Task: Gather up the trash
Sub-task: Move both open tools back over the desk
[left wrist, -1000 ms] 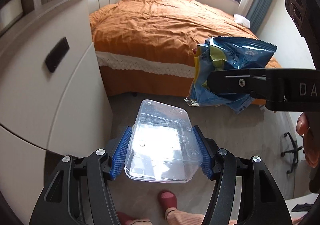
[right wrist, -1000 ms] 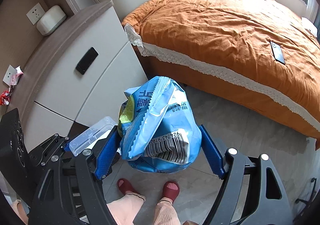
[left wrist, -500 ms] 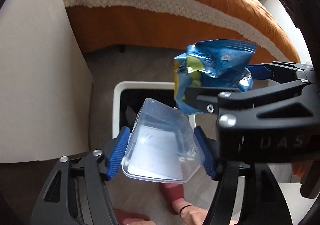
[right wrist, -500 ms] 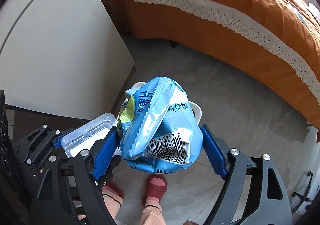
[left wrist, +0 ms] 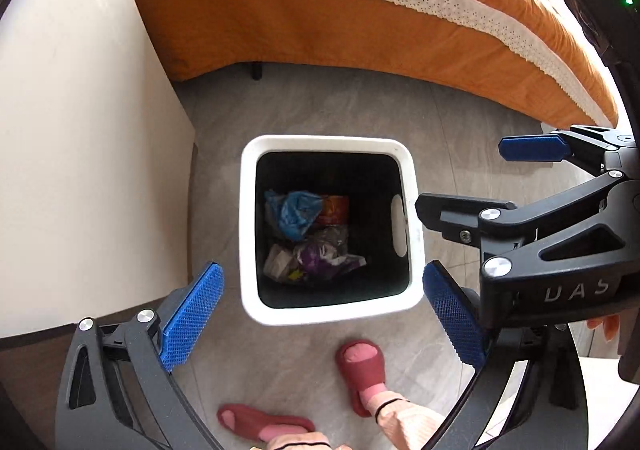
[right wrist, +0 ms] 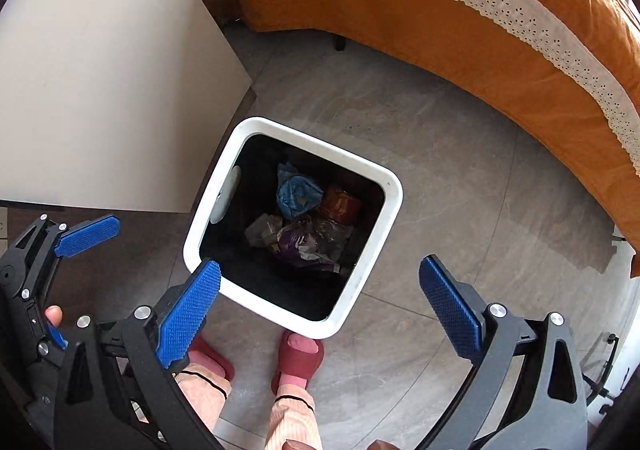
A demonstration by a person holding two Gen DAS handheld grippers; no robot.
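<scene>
The trash (left wrist: pixel 308 234) lies at the bottom of the white bin (left wrist: pixel 248 226), which stands on the tiled floor beside the cabinet (left wrist: pixel 80 154); a blue wrapper (right wrist: pixel 298 196) lies on top. The left gripper (left wrist: pixel 320 314) and right gripper (right wrist: pixel 320 298) both hover directly above the opening, jaws spread wide and holding nothing (a position suited to dropping items straight in). The bed (left wrist: pixel 360 22) is near, and slippered feet (right wrist: pixel 298 354) stand just beside the rim. Nothing obstructs the opening.
</scene>
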